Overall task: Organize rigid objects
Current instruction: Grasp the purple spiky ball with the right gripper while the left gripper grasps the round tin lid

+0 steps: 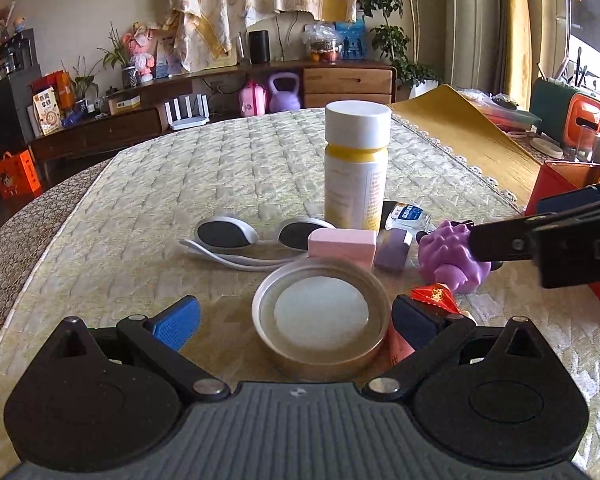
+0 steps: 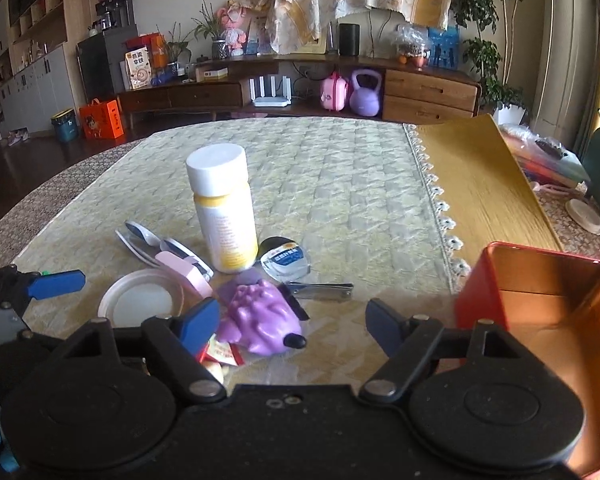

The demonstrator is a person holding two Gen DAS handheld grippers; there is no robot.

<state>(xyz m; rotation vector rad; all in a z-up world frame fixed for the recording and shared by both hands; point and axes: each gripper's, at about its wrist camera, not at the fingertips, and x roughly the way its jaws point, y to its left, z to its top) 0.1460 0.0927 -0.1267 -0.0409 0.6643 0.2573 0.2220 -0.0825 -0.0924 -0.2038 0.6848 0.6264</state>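
Note:
My left gripper (image 1: 296, 322) is open, its jaws on either side of a round white lid (image 1: 320, 314) lying on the quilted table. My right gripper (image 2: 294, 326) is open and empty, just over a purple toy (image 2: 262, 318), which also shows in the left wrist view (image 1: 450, 260). A white and yellow bottle (image 1: 357, 166) stands upright behind the lid. White goggles (image 1: 256, 236), a pink block (image 1: 342, 244) and a lilac block (image 1: 392, 248) lie near it. A nail clipper (image 2: 320, 290) and a small sachet (image 2: 286, 260) lie beyond the toy.
An open red tin box (image 2: 540, 300) stands at the right, next to my right gripper. A red wrapper (image 1: 434, 296) lies by the left gripper's right finger. A yellow mat (image 2: 472, 184) covers the table's right side. A sideboard (image 2: 300, 88) stands beyond the table.

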